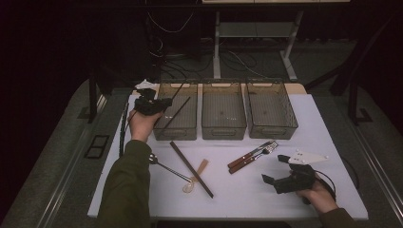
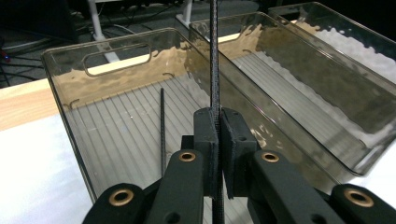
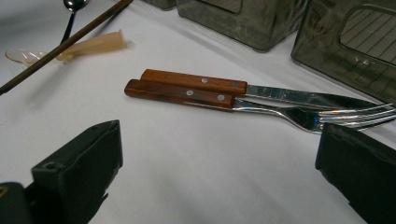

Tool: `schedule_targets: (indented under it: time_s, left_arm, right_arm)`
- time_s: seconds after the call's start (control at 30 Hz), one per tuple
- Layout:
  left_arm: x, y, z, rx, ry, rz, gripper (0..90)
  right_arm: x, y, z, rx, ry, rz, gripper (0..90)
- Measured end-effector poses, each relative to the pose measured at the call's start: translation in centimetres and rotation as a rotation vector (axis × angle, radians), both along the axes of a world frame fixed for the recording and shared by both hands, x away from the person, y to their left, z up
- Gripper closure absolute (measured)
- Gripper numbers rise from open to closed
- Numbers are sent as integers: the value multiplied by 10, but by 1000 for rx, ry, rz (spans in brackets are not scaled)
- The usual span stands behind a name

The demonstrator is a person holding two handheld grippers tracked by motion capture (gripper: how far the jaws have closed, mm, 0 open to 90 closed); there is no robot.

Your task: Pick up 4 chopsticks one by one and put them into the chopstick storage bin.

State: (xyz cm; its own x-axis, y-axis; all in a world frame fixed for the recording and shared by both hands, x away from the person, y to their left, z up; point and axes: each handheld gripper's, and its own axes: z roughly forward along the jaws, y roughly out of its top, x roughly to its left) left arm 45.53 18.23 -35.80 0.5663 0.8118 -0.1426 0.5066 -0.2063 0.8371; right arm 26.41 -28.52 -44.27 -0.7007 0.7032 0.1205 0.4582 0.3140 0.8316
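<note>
My left gripper [image 1: 153,105] [image 2: 218,126] is shut on a black chopstick [image 1: 177,112] [image 2: 215,56], held over the left smoky plastic bin [image 1: 175,134] [image 2: 56,53]. A second black chopstick [image 2: 162,130] lies on that bin's ribbed floor. My right gripper [image 1: 279,176] [image 3: 219,172] stands open low over the white table near its front right, jaws wide apart with nothing between them. Just beyond it lie a wooden-handled knife [image 1: 251,153] [image 3: 196,81] and a wooden-handled fork [image 1: 247,161] [image 3: 182,93], side by side.
Middle bin [image 1: 223,128] and right bin [image 1: 272,129] stand in a row beside the left one. On the table lie a brown chopstick [image 1: 191,169] [image 3: 65,44], a metal spoon [image 1: 167,167] and a clear plastic spoon [image 1: 195,178] [image 3: 70,49].
</note>
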Motion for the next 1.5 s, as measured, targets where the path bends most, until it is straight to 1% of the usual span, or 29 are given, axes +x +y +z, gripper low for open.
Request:
schedule_targets:
  time_s: [0.13,0.2,0.33,0.47,0.6,0.73,0.87,0.97,1.07,1.2,1.3,1.37,1.5]
  left_arm:
    - [9,0,-4,24,5,25,847]
    - [12,-1,-6,26,7,35,847]
    - [17,-2,-12,24,25,56,847]
    - [21,-5,-21,53,51,69,847]
    - [24,-8,-27,67,68,73,846]
    - [24,-11,-29,87,67,71,846]
    - [24,-10,-29,84,70,71,845]
    - [24,-11,-29,91,66,75,836]
    - [24,-12,-29,102,64,71,799]
    - [24,-12,-29,101,64,71,750]
    - [23,-12,-29,102,53,68,686]
    - [20,-13,-28,95,41,62,639]
    - [14,-13,-24,97,26,23,555]
  right_arm:
    - [0,0,0,3,0,0,9]
    - [0,0,1,7,0,1,9]
    - [-1,0,1,9,-2,3,9]
    - [-1,0,1,8,-4,6,9]
    - [-1,0,1,10,-3,6,9]
    - [-1,0,1,11,-3,6,9]
    - [-1,0,1,10,-2,8,9]
    - [-1,1,1,10,-3,10,9]
    - [-1,1,1,9,-3,10,9]
    - [-1,1,1,8,-4,11,9]
    - [-1,1,1,9,-3,9,9]
    - [-1,1,1,8,-3,10,9]
    - [0,1,1,5,2,14,9]
